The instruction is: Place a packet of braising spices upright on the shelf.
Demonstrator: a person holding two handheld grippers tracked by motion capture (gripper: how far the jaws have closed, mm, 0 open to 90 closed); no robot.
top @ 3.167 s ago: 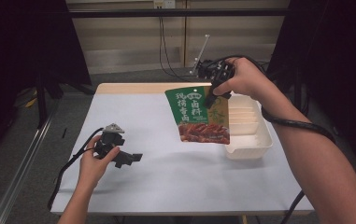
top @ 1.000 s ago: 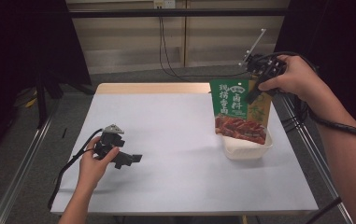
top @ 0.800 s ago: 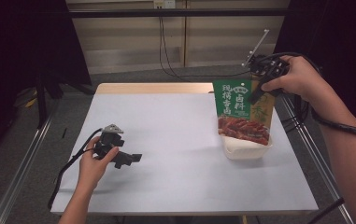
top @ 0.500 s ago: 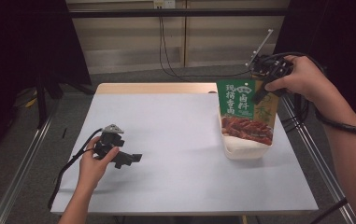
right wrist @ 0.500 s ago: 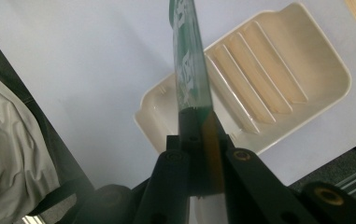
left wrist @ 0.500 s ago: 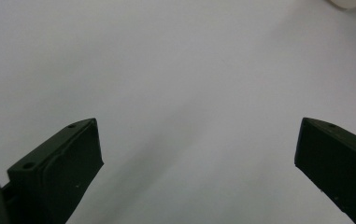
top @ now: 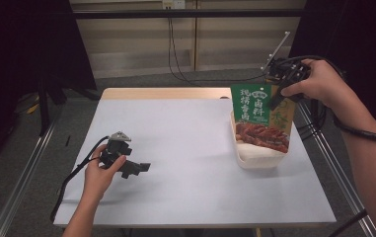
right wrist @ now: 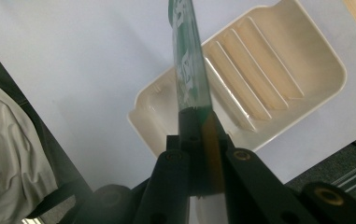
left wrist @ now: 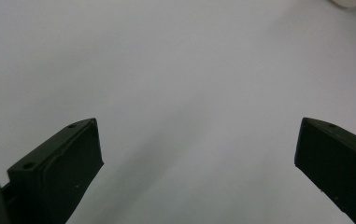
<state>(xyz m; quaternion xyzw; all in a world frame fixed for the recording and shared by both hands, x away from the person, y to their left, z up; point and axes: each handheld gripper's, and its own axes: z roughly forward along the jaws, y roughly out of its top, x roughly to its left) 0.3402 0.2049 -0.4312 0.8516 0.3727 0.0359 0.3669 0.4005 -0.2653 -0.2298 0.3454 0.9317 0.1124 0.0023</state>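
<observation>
We are holding a green bag (top: 260,118) up with our right tongs (top: 276,101). The tongs are pinching its top edge tight. The bag is hanging straight down over the white tray (top: 257,159), at the right side of the table (top: 185,148), and its bottom end is down in the tray. Our left tongs (top: 138,168) are lying on the table, well apart from the bag, with the jaws wide apart and nothing between them.

Glossy printed film on the pouch (top: 261,117), likely plastic. Smooth cream plastic with moulded ribs for the tray (right wrist: 278,70) under that pouch. Matt pale covering on the table (top: 185,148) around the tray; bare wood at its far edge.
</observation>
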